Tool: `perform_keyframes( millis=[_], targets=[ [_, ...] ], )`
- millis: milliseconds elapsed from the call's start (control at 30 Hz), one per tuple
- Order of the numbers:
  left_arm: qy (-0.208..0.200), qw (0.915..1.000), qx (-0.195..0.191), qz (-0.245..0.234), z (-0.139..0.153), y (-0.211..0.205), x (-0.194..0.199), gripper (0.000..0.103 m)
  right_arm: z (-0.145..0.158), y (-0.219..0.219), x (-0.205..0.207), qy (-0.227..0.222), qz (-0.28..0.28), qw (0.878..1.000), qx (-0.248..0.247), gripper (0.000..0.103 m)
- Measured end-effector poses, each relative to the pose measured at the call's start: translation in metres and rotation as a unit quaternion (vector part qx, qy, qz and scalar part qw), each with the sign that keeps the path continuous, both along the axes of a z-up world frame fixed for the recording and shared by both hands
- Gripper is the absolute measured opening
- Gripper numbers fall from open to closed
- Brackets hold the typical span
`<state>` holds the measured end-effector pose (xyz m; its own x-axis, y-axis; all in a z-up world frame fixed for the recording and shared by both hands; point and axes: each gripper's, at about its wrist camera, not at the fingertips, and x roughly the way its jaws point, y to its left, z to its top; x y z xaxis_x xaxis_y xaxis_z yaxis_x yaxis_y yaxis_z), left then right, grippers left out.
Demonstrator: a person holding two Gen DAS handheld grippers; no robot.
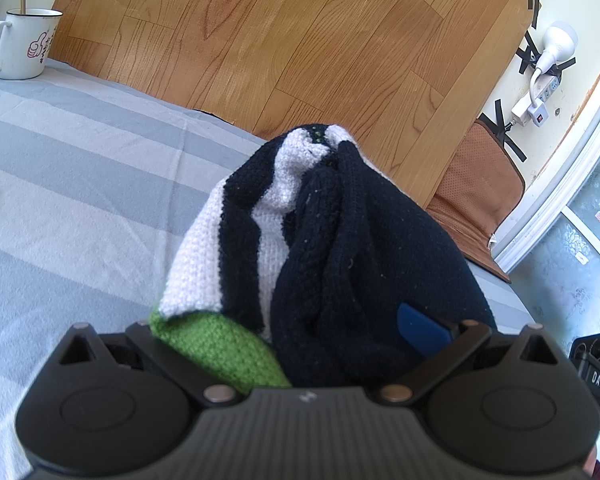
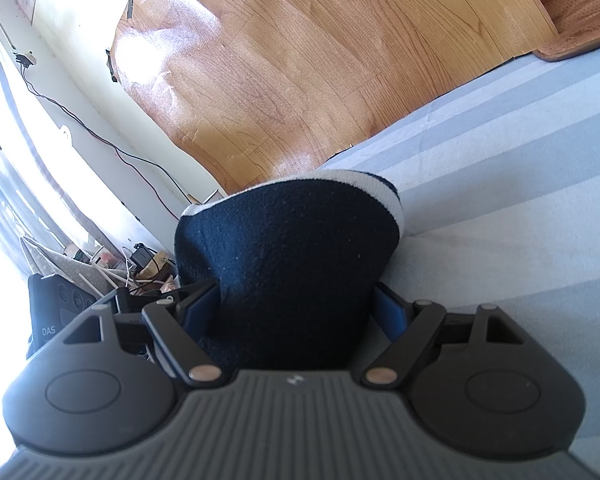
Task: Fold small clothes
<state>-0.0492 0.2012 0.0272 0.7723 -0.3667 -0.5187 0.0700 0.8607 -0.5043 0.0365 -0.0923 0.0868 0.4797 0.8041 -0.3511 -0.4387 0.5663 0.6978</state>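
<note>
A knitted garment [image 1: 320,240] in navy, white and green is heaped on the striped table cover [image 1: 80,200], right in front of my left gripper [image 1: 296,292]. It lies over and between the fingers and hides their tips; only one blue pad [image 1: 420,332] shows. The linkage stands wide, so the jaws are open. In the right wrist view a navy part of the garment [image 2: 288,248] with a white-striped hem covers my right gripper [image 2: 296,264]. Its blue pads [image 2: 390,312] flank the cloth, spread wide and open.
A white enamel mug [image 1: 22,44] with a spoon stands at the table's far left corner. Beyond the table edge are wooden floor [image 1: 300,40], a brown mat [image 1: 480,184] and a wall power strip [image 1: 536,100]. A black box marked DAS [image 2: 56,312] and cables lie left of my right gripper.
</note>
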Motion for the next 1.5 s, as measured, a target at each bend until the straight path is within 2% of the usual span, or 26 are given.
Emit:
perform_keyframes(
  millis=[1300, 1500],
  targets=[
    [0.001, 1.0000, 0.000, 0.000, 0.000, -0.001, 0.000, 0.103, 0.001, 0.001, 0.001, 0.002, -0.004, 1.000, -0.003, 0.083],
    [0.017, 0.9994, -0.028, -0.009, 0.002, 0.009, 0.001, 0.103, 0.006, 0.011, 0.007, 0.008, -0.002, 1.000, -0.027, 0.086]
  ],
)
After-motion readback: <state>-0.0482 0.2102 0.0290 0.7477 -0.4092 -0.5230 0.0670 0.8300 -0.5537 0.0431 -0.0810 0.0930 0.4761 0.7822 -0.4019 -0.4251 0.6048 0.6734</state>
